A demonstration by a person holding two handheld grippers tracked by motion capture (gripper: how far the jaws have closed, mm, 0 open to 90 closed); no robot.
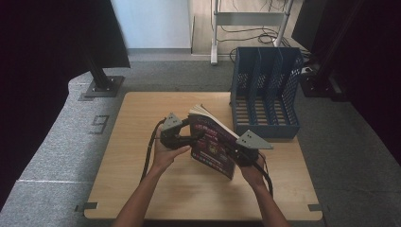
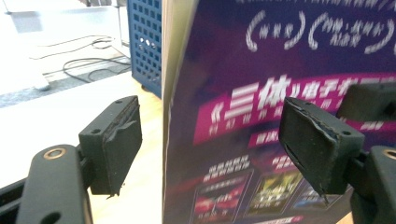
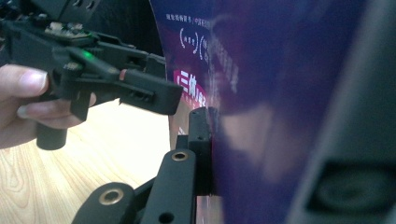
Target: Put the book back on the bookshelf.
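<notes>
Glossy purple paperback book [image 1: 213, 144] standing upright on the light wooden table [image 1: 142, 142], just in front of the blue mesh three-slot file rack [image 1: 265, 90]. Right gripper [image 1: 245, 153] clenched on the book's near edge — cover pressed flat against the pad in the right gripper view. Left gripper [image 1: 191, 138] spread wide, straddling the spine without touching. Probably heading for a rack slot, so best to clamp the left side before lifting — keep it vertical, no twisting.
</notes>
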